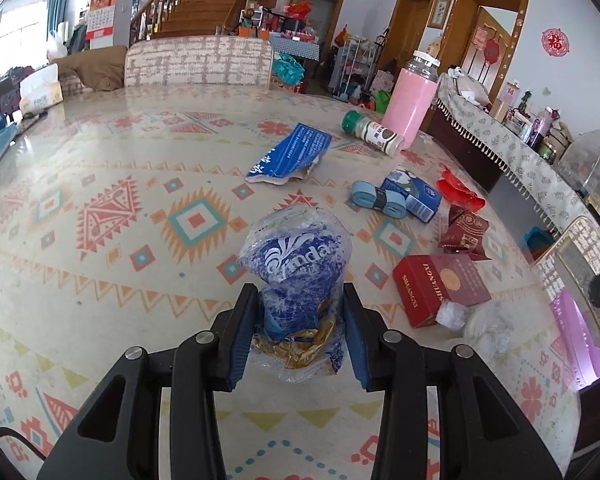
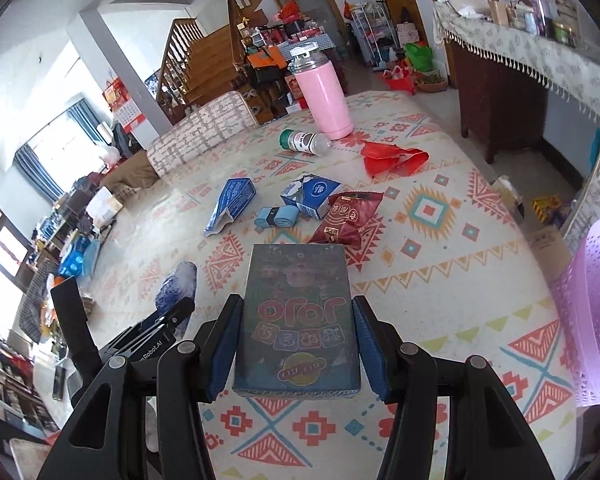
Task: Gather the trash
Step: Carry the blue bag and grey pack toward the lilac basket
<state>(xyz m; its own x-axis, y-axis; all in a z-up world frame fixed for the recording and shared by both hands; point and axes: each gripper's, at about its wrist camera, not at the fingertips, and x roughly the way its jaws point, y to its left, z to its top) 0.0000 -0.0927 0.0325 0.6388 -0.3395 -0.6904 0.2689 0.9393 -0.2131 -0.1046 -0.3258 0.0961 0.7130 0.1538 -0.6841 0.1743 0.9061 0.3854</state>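
A cream tablecloth (image 1: 132, 184) printed with coral, teal and orange diamonds and triangles lies beneath a crumpled clear plastic bag (image 1: 296, 264) bearing royal-blue print and white lettering, with gold foil at its base. A flat grey-blue box (image 2: 298, 320) carries red lettering and a yellow-rimmed oval logo. Beyond: a pastel-pink flask with a white cap (image 2: 326, 96), a clear spice jar with a green lid (image 2: 306, 142), a red plastic bag (image 2: 392, 158), a maroon snack wrapper (image 2: 350, 216), a maroon-and-gold carton (image 1: 440, 288) and a perforated lilac basket (image 2: 592, 312).
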